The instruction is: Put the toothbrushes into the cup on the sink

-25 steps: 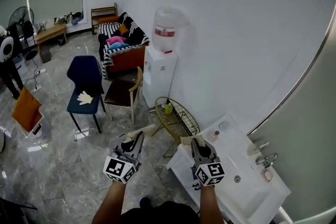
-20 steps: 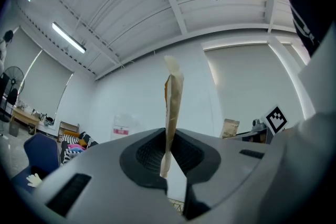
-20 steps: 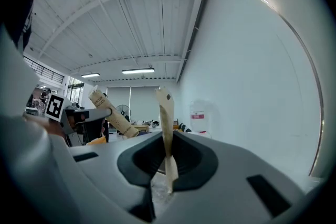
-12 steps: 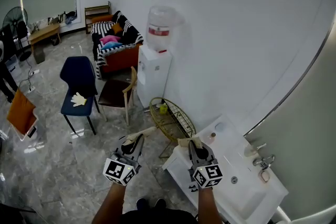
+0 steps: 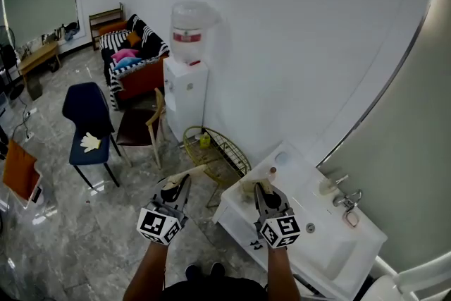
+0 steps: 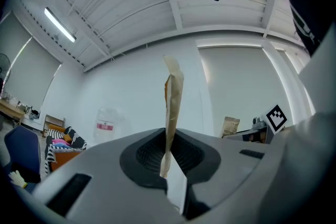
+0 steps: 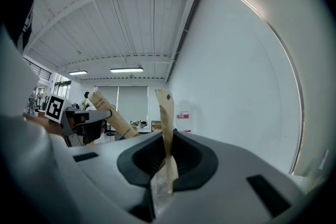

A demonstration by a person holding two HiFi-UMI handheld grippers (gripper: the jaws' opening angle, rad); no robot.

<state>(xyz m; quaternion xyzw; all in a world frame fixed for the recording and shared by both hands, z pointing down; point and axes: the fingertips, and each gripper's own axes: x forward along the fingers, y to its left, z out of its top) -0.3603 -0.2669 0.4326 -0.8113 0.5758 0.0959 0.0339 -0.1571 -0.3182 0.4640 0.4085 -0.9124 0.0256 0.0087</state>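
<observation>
Left gripper view: the left gripper (image 6: 169,150) is clamped nearly shut on a slim tan paper-wrapped toothbrush (image 6: 172,97) that stands upright. The right gripper (image 7: 167,157) pinches a second wrapped toothbrush (image 7: 167,113) likewise, above the white rectangular sink (image 5: 338,250) near its left end

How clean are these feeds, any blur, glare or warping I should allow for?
Head view: sharp and evenly lit, though the wide lens bows the wall; the sink reads clearly. Left gripper view: strong fisheye, dark corners, left toothbrush crisp. Right gripper view: same warping, right toothbrush crisp.
</observation>
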